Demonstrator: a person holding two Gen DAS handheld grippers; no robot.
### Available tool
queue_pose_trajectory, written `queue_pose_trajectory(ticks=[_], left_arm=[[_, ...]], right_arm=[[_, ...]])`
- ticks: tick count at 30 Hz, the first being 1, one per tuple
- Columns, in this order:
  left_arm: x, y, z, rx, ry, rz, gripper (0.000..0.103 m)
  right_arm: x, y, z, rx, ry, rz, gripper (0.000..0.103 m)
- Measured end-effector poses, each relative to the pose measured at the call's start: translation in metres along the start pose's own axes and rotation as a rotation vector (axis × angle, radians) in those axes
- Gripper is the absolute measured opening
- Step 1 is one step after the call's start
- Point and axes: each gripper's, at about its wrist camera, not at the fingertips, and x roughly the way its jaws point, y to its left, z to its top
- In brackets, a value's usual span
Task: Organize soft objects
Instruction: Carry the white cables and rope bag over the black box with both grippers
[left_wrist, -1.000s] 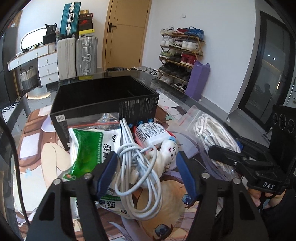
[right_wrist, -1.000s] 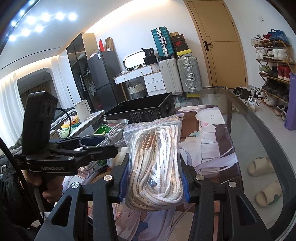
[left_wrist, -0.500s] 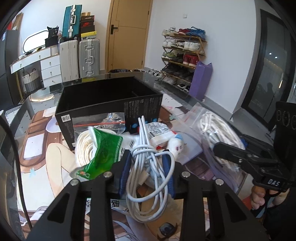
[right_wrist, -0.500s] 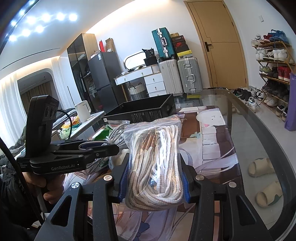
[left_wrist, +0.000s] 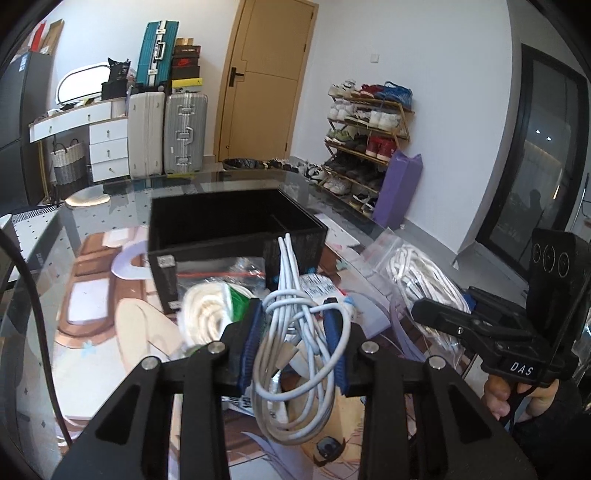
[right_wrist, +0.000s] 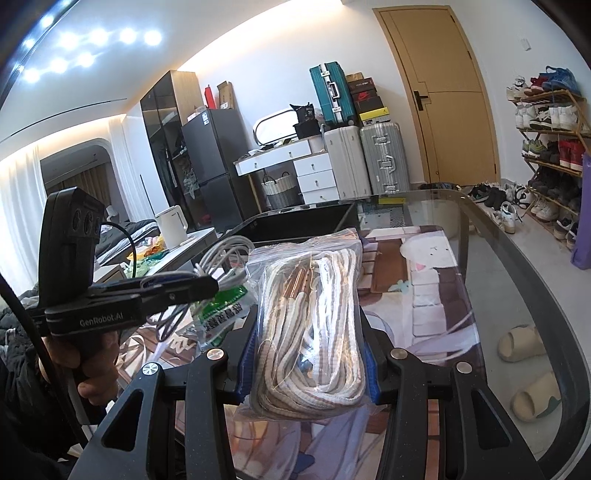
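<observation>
Glass worktop (left_wrist: 48, 236) carries black box (left_wrist: 236, 236). Left gripper (left_wrist: 295, 332) clamps white cable bundle (left_wrist: 295, 354); right gripper (right_wrist: 308, 350) clamps bagged rope (right_wrist: 310, 332).

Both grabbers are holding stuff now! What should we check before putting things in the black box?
1. Left hand-held gripper shut on the white cable bundle: ok.
2. Right hand-held gripper shut on the bagged rope: ok.
3. Black box open on top: ok.
4. Cable loops tucked in: not ok, they hang loose below the jaws.
5. Cable clear of the green packet and the white rope coil below: cannot tell.
6. Room left inside the box: cannot tell, the floor is too dark.
</observation>
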Motion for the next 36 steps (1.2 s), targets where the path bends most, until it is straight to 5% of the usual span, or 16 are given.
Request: queue_pose_trajectory(ticks=[36], left_arm=[[0.002, 0.061, 0.054, -0.048, -0.065, 0.121, 0.032]], right_arm=[[0.054, 0.010, 0.087, -0.068, 0.081, 0.059, 0.046]])
